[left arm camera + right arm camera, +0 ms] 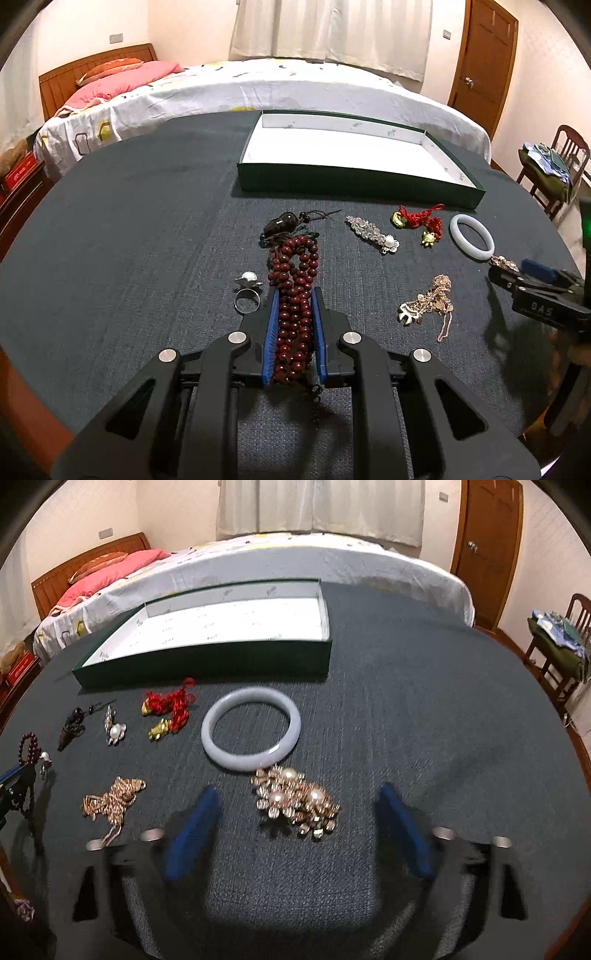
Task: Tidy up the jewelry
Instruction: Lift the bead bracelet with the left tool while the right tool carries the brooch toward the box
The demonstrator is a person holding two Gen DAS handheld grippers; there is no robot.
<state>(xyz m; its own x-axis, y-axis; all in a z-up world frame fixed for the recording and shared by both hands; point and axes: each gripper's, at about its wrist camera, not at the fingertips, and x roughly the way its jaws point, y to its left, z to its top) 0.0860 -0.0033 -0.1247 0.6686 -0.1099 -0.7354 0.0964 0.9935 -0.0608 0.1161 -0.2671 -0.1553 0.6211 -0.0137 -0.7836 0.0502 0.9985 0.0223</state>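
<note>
Dark red wooden bead strands [295, 306] lie on the dark cloth-covered table [129, 240], clamped between the left gripper's [294, 295] blue-padded fingers [270, 332]. Beside them sits a silver pearl ring [247, 291]. The right gripper [299, 797] hovers with fingers spread wide around a gold pearl cluster brooch [295, 799], which touches a pale jade bangle [251, 734]. A shallow green box with white lining [332, 177] stands behind.
</note>
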